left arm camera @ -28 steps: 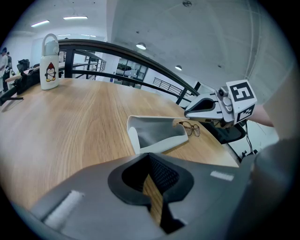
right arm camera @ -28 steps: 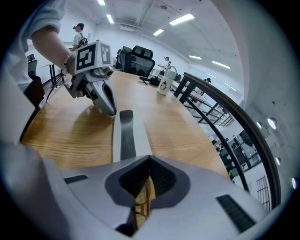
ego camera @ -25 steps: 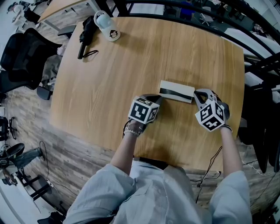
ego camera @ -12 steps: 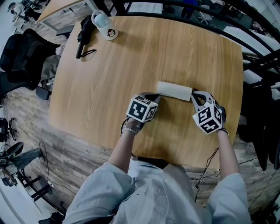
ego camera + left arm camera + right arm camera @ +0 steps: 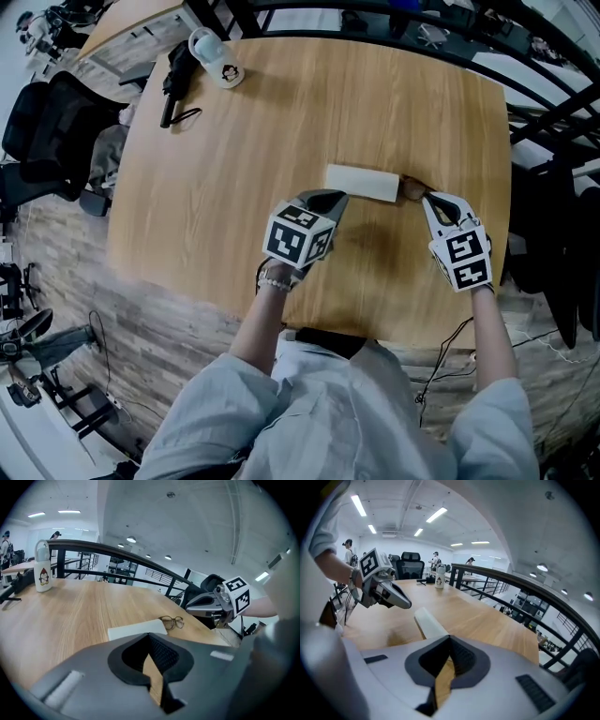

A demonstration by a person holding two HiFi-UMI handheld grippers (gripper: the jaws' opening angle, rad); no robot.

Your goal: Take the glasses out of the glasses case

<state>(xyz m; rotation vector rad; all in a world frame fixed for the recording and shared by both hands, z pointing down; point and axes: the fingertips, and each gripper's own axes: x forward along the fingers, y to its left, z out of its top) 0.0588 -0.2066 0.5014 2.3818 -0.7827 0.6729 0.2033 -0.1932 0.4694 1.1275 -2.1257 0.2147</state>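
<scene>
Tabletop beside railing bears glasses case, glasses at its three o'clock; left gripper and right gripper hang clenched, empty.

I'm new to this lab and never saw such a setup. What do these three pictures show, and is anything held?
No robot: a person holds a two-fingered tool in each hand, the left gripper and the right gripper; the patterned cubes belong to them. One picture comes from a camera on the person's head, looking down; the others from cameras riding on each tool. On the wooden table lie a white glasses case and, beside its right end, the glasses. A bottle stands at the far corner. Both tools' fingers are closed, holding nothing.
</scene>
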